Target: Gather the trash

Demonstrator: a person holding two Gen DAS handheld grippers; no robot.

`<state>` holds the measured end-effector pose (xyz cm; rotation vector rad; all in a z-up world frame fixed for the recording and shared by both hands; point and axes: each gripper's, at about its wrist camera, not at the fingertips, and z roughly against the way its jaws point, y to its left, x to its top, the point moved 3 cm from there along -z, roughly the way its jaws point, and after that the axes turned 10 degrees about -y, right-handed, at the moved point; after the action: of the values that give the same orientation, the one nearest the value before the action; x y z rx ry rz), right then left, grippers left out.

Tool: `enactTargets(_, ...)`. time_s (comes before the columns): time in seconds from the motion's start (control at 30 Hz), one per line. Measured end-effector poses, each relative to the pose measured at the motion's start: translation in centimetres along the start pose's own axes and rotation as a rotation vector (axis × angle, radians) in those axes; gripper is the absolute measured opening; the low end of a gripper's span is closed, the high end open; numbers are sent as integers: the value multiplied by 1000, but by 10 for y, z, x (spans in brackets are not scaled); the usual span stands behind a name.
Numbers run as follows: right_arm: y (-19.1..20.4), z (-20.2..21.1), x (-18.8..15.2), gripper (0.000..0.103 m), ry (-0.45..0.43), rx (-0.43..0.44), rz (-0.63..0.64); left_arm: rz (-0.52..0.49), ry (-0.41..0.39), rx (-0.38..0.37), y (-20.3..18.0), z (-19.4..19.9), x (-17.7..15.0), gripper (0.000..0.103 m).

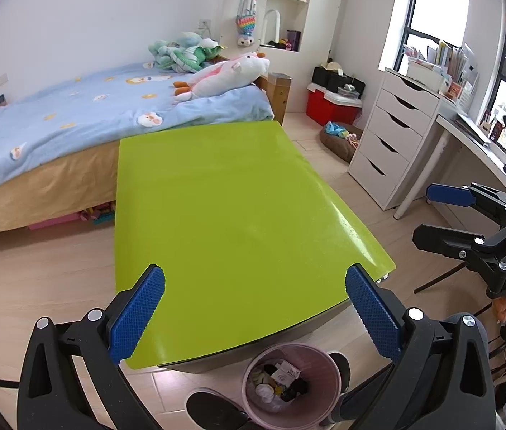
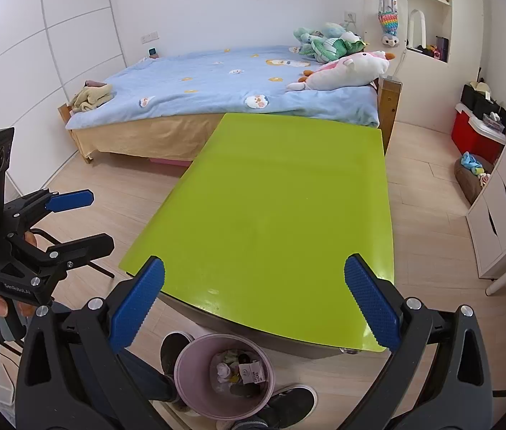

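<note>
A pink trash bin stands on the floor at the near edge of the lime-green table; it holds several pieces of trash. The bin and the table also show in the right wrist view. My left gripper is open and empty, above the table's near edge and the bin. My right gripper is open and empty, likewise above the near edge. Each gripper shows in the other's view, the right and the left, both open.
A bed with plush toys lies behind the table. A white drawer unit and desk stand at the right, with a red box and a brown pet bed on the floor. The person's shoes flank the bin.
</note>
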<state>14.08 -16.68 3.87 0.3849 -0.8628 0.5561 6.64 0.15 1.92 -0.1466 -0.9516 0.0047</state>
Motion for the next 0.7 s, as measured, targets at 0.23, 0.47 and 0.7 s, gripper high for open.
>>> enactTargets(0.23,-2,-6,-7,99,18,-9,-4,25,3,-16,4,2,-3,97)
enactTargets(0.47,-2,-6,-8,99,21,-13,-6,27,12,-23,4,2,-6,97)
enactTargets(0.7,-2,-6,-9,99,22,-11,-4,25,11,-32,1,3,-8,97)
